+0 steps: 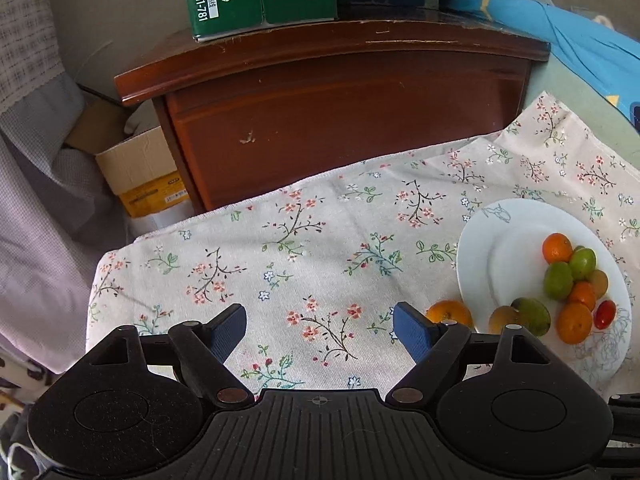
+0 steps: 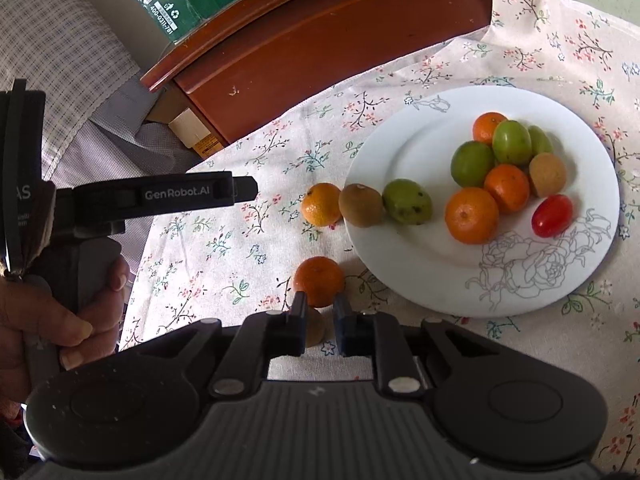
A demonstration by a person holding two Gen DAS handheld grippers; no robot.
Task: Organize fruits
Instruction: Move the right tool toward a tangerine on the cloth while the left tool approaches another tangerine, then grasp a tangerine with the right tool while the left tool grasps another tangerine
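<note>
The right gripper (image 2: 319, 308) has its jaws nearly closed with nothing visibly clamped, just short of a loose orange (image 2: 319, 280) near the plate (image 2: 400, 256). The left gripper (image 1: 319, 330) hovers wide open and empty. The operator should reopen, straddle the orange's widest part, then close gently.

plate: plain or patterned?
White plate with grey line-drawn roses on the near rim and a small flower sketch at the far rim; clearest in the right wrist view.

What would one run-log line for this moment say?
left gripper: open, empty | right gripper: shut, behind mandarin, not holding | plate: most fruit on it | cloth: two mandarins off plate
</note>
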